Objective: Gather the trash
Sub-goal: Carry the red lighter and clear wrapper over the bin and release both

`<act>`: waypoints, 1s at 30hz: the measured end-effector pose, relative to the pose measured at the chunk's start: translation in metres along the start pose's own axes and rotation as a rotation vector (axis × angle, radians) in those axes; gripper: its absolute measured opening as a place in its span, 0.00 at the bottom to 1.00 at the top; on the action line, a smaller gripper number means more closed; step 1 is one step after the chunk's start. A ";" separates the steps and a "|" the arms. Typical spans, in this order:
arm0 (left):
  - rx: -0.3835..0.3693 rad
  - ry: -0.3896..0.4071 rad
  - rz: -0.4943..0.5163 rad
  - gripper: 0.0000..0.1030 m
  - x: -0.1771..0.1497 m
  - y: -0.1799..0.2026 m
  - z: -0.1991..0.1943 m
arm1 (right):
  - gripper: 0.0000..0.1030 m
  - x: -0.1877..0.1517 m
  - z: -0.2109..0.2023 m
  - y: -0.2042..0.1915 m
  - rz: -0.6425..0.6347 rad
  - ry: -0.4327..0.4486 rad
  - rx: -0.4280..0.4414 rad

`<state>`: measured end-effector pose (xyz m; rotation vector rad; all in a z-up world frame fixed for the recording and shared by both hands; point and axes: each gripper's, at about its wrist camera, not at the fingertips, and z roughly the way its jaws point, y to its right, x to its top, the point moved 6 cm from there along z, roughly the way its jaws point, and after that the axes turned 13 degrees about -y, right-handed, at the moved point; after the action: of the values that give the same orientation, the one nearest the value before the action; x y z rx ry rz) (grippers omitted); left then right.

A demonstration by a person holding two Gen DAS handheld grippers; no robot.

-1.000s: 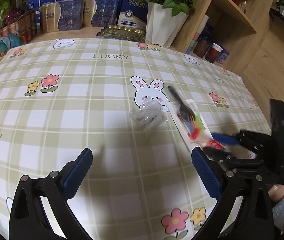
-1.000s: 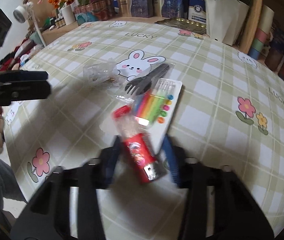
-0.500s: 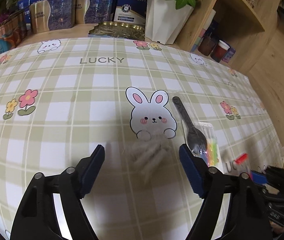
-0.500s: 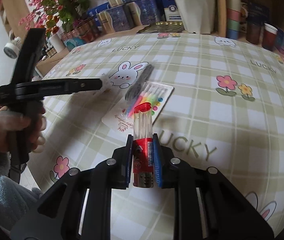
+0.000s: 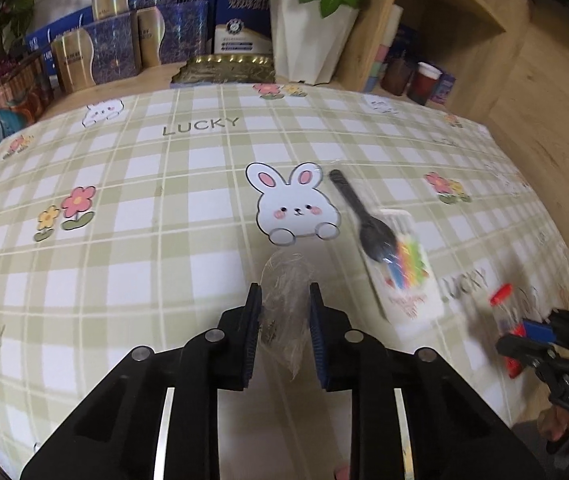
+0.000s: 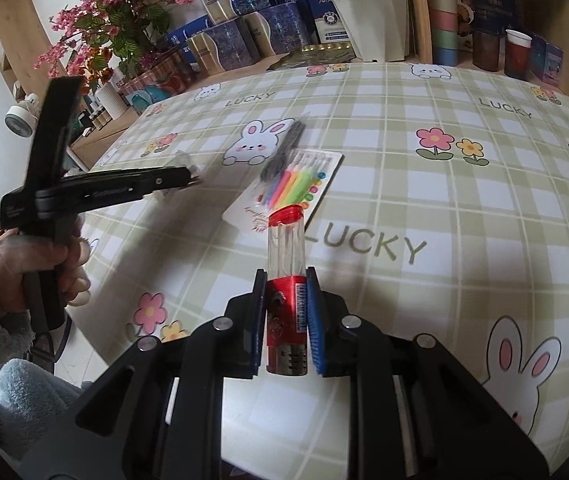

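Note:
A crumpled clear plastic wrapper [image 5: 284, 276] lies on the checked tablecloth between the pads of my left gripper [image 5: 284, 294]. Its jaws are closing and the pads touch the wrapper on both sides. My right gripper [image 6: 285, 276] is shut on a clear tube [image 6: 286, 248] with a red cap and red label, held a little above the table. A black plastic fork [image 5: 364, 220] rests partly on a white card of rainbow-coloured sticks [image 5: 408, 276], to the right of the wrapper. In the right wrist view the left gripper [image 6: 192, 178] reaches in from the left.
A white flower pot [image 5: 308, 40], blue and gold boxes [image 5: 108, 52] and a gold tray [image 5: 224, 68] line the table's far side. Cups [image 6: 516, 52] stand on the shelf at the far right. A hand in a fleece sleeve [image 6: 44, 256] holds the left gripper.
My left gripper moved forward over the wrapper and its wide jaws closed onto it. My right gripper pulled back and up from the card with the tube in it.

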<state>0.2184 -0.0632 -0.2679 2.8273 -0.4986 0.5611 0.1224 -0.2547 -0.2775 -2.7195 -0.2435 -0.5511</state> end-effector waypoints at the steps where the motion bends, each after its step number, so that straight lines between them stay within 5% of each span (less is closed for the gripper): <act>1: -0.009 0.008 0.006 0.22 -0.005 0.002 -0.009 | 0.21 -0.003 -0.003 -0.003 -0.002 0.002 0.002; 17: -0.120 0.104 0.062 0.21 -0.113 0.058 -0.125 | 0.21 -0.067 -0.035 -0.042 -0.031 -0.023 0.001; 30: -0.164 0.073 0.032 0.21 -0.202 0.072 -0.137 | 0.21 -0.149 -0.006 -0.079 -0.083 -0.178 -0.002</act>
<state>-0.0289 -0.0344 -0.2158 2.6386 -0.5499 0.5983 -0.0334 -0.1987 -0.3085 -2.7726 -0.4034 -0.3314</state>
